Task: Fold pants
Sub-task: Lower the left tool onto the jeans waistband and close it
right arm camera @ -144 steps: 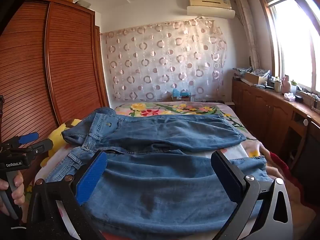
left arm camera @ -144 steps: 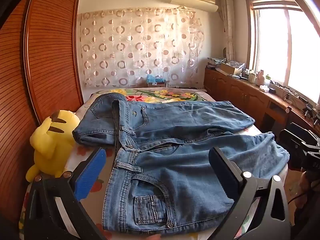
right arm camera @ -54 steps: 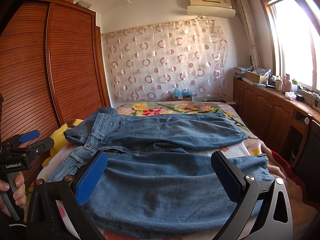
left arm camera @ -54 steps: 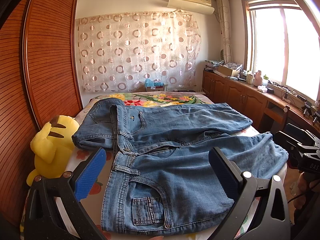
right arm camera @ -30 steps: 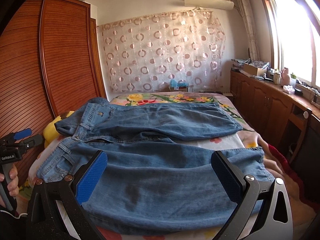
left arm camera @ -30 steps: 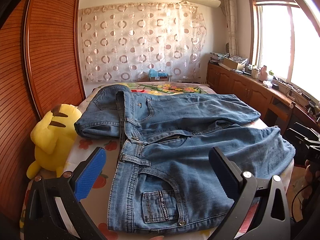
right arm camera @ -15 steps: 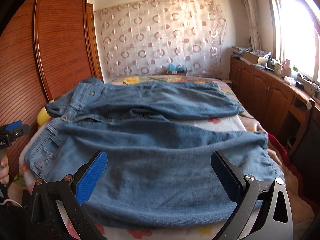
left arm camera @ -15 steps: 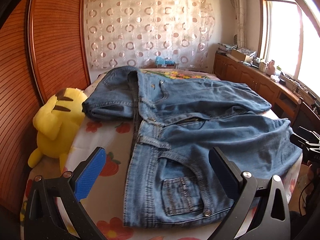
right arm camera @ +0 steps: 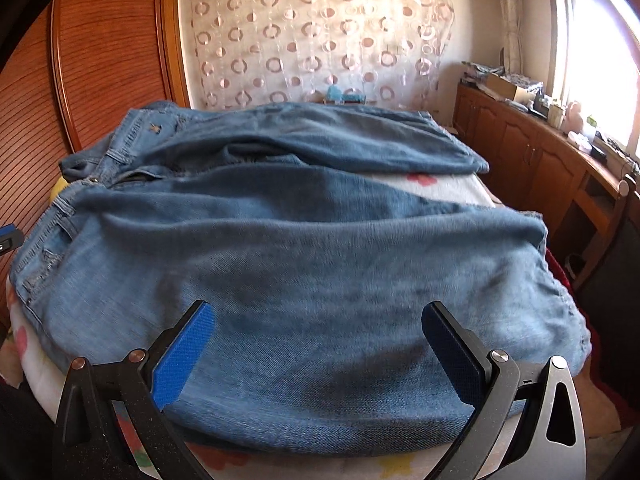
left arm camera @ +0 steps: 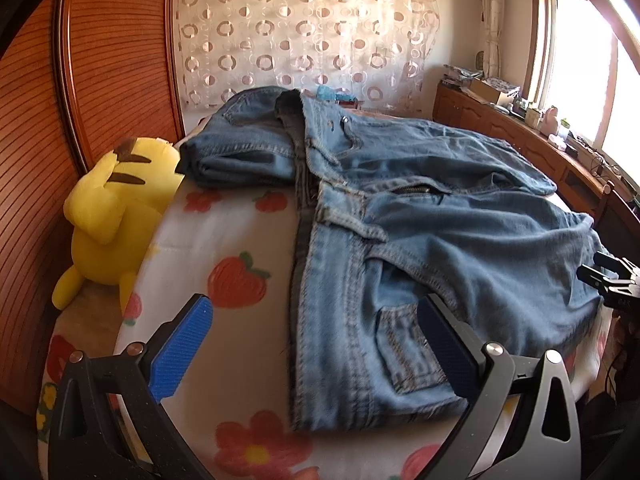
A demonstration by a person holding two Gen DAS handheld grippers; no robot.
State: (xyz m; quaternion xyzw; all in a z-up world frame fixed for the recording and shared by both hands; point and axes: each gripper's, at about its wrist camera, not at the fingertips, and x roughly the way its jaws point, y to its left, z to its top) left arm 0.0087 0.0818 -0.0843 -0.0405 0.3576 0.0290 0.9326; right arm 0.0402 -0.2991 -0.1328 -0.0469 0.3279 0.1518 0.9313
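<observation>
The blue jeans (left arm camera: 420,220) lie spread flat on the bed (left arm camera: 224,240), waistband toward the wooden wardrobe (left arm camera: 112,60), both legs running side by side toward the window side. The left wrist view alone shows the waistband end: the open fly, the near front pocket, the fruit-and-flower bedsheet beside it, and a yellow plush toy (left arm camera: 112,208) wedged between bed and wardrobe. The right wrist view alone shows the near leg (right arm camera: 300,300) broad across its frame, with the far leg's hem and a strip of sheet between the two legs. The left gripper (left arm camera: 316,340) hangs over the near waist corner, jaws wide apart and holding nothing; the right gripper (right arm camera: 316,344) hangs over the near leg, jaws likewise apart and empty. In the left view the right gripper's black tip shows at the right edge, mostly cut off. Motion blur softens the denim nearest both cameras, and whether either jaw touches the cloth cannot be told.
</observation>
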